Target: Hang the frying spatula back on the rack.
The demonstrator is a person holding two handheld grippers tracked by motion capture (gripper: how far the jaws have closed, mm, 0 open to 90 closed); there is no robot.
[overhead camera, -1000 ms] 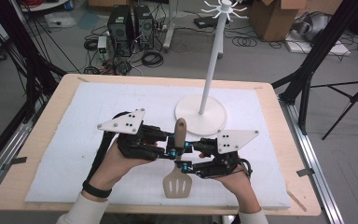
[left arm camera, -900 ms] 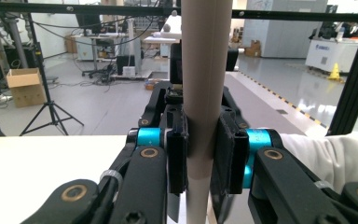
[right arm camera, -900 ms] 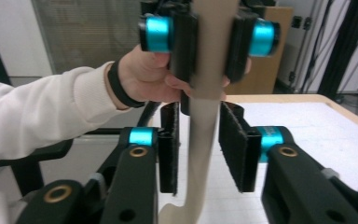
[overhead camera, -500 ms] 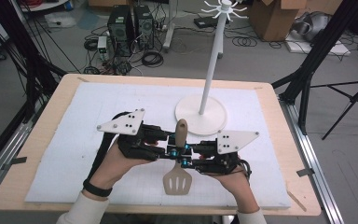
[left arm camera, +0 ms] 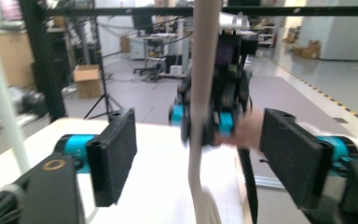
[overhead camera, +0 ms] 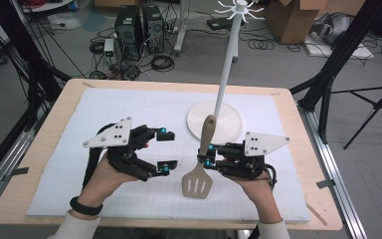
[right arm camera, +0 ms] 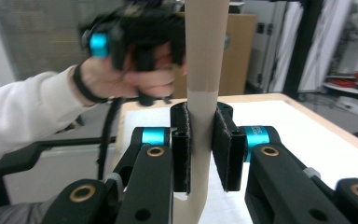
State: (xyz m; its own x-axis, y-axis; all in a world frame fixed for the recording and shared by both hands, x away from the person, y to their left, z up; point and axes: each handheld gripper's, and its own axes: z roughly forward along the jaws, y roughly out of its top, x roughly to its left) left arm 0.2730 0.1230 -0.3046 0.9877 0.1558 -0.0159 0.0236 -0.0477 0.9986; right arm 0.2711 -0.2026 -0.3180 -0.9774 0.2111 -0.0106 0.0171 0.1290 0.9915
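- Far left of the high view: my left claw [overhead camera: 164, 149] hangs over the white mat [overhead camera: 129, 107] on the desk [overhead camera: 64, 94], jaws spread wide with nothing between them. They have just been opening, and no pad touches anything.
- From the left gripper view, that left claw [left arm camera: 200, 158] shows its two black pads [left arm camera: 114, 154] far apart, and the spatula's [left arm camera: 200, 116] pale handle stands upright past the gap, clear of both pads.
- Moving toward the middle: the spatula [overhead camera: 201, 164] stands nearly upright, slotted blade down at the mat, rounded handle end up and leaning slightly toward the stand. Whether the blade rests on the mat, I cannot tell.
- Just right of it: my right claw [overhead camera: 204, 160] is clamped tight on the spatula's handle, low down, near where it widens into the blade.
- The right gripper view confirms it: the right claw [right arm camera: 200, 149] has both pads [right arm camera: 181, 149] pressed flat against the handle of the spatula [right arm camera: 205, 70], one on each side, no gap to see.
- Behind the spatula, further from me: the white hanging stand [overhead camera: 226, 69] rises from its round base [overhead camera: 229, 124] on the mat, its ring of hooks [overhead camera: 238, 7] at the top.
- The stand's base sits close behind my right claw, not touching it.
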